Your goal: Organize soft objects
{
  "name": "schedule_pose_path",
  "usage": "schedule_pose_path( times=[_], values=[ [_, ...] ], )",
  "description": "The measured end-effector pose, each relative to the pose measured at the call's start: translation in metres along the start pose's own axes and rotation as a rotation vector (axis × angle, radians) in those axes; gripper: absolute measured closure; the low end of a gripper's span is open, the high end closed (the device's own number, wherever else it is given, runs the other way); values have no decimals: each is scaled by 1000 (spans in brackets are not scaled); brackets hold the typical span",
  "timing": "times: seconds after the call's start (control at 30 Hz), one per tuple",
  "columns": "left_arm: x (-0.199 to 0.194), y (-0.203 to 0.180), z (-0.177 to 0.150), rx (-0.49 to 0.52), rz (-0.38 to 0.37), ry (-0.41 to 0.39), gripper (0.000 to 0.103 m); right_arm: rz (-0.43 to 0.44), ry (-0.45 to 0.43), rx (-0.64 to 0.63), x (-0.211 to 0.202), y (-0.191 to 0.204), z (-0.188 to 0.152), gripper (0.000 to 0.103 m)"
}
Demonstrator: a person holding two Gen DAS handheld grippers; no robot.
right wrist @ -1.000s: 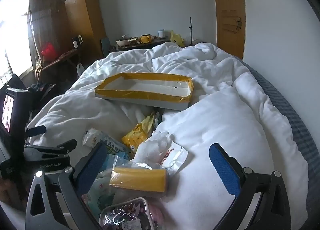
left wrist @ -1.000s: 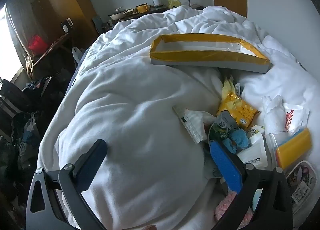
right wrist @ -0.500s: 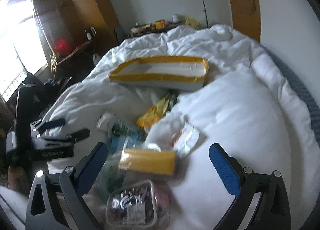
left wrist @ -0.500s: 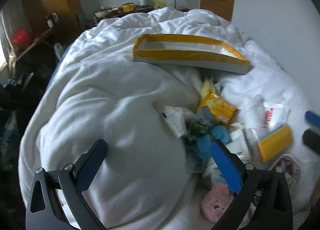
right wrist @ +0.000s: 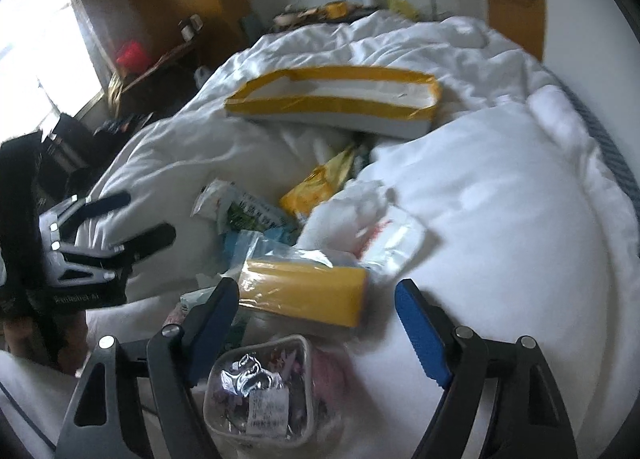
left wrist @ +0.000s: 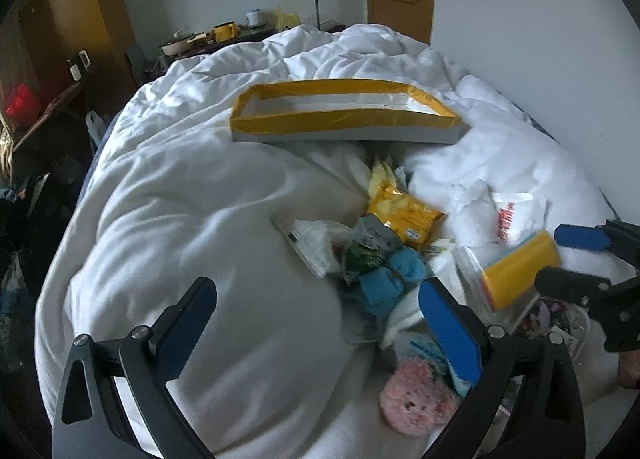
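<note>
A heap of soft things and packets lies in a fold of the white duvet. In it are a yellow sponge pack in clear wrap (right wrist: 304, 291) (left wrist: 520, 271), a blue plush (left wrist: 384, 279) and a pink plush (left wrist: 416, 399). My right gripper (right wrist: 316, 311) (left wrist: 548, 259) points down over the yellow pack. Its jaws are closing with the pack between them, and the pads stand clear of it. My left gripper (left wrist: 320, 319) (right wrist: 140, 217) is open over the duvet beside the heap, with nothing between its fingers.
A shallow white box with a yellow taped rim (left wrist: 344, 115) (right wrist: 332, 99) rests on the duvet behind the heap. A clear lidded tub (right wrist: 260, 391), a yellow snack bag (left wrist: 404, 215) and a white bag with red print (right wrist: 384, 235) also lie there. A wall runs along the right.
My right gripper has sunk and tipped toward the yellow pack, its jaws have narrowed, and it now shows at the right edge of the left wrist view. The left gripper has turned slightly.
</note>
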State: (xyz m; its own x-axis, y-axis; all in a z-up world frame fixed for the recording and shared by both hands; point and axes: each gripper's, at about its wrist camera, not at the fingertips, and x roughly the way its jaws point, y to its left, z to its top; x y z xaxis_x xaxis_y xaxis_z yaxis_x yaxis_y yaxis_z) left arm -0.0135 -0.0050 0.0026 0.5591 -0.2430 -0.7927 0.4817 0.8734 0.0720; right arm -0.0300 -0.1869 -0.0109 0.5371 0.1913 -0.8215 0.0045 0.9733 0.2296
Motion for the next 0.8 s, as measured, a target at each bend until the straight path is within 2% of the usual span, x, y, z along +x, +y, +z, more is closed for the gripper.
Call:
schedule_pose_path(
  times=[0.1,0.17,0.27,0.3,0.33,0.47,0.53,0.63,0.73,0.8],
  values=[
    [7,8,10,2,-10,14,2,26,56,-21,18,0,7,19],
    [16,12,17,8,-10,32,8,13,71,-45,24,3,8,19],
    [29,10,27,48,-73,41,13,1,66,-80,25,9,3,22],
    [33,8,30,64,-93,42,15,8,67,-85,25,10,2,28],
    [40,6,33,81,-114,45,23,14,64,-81,25,10,1,37],
    [69,-7,41,139,-156,116,53,43,42,-82,21,12,-2,48],
    [81,-13,42,155,-170,138,54,64,31,-76,16,11,-3,57],
    [85,-23,36,192,-192,121,55,88,23,-73,11,8,-2,63],
    [83,-30,29,222,-233,136,80,137,7,-50,3,2,3,71],
    [81,-27,28,199,-219,132,80,153,-16,-34,-5,-4,9,75]
  ],
)
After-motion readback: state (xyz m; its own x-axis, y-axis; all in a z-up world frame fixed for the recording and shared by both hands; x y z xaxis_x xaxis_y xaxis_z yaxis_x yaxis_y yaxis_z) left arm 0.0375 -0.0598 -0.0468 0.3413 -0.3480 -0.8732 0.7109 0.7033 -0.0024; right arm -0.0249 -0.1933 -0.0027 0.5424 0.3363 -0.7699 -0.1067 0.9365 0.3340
